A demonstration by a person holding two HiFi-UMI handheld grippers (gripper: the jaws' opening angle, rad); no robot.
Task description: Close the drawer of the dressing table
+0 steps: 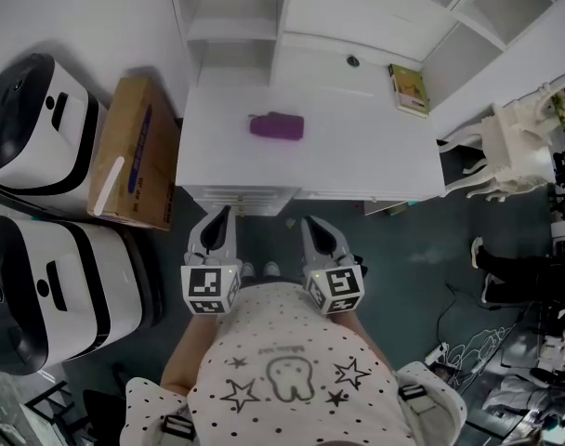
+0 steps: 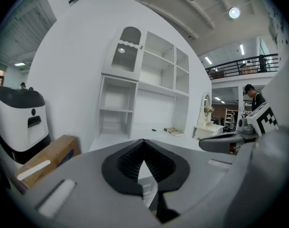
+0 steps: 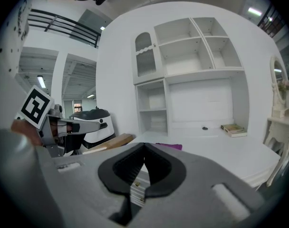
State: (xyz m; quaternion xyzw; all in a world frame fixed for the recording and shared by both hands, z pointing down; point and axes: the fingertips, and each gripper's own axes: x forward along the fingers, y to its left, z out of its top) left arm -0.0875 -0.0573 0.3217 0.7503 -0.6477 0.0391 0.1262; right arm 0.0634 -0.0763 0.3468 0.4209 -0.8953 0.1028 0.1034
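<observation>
I stand at the near edge of the white dressing table (image 1: 357, 161) with both tools low in front of me, in the lower middle of the head view. My left gripper (image 1: 221, 214) has its jaws pressed together with nothing between them, and its tips sit just short of the drawer (image 1: 241, 200), whose white front shows under the tabletop's near left edge. I can't tell whether the tips touch it. My right gripper (image 1: 308, 223) is beside the left one, a little to the right and lower in the frame, also with jaws together and empty, pointing at the same table edge just right of the drawer front. The drawer's face stands slightly proud of the table edge to its right (whether it is fully home I can't say from here). On the tabletop above the drawer lies a purple pouch (image 1: 276, 125), and a small book (image 1: 410, 90) rests at the far right near the shelves. A cardboard box (image 1: 134, 151) leans against the table's left side.
</observation>
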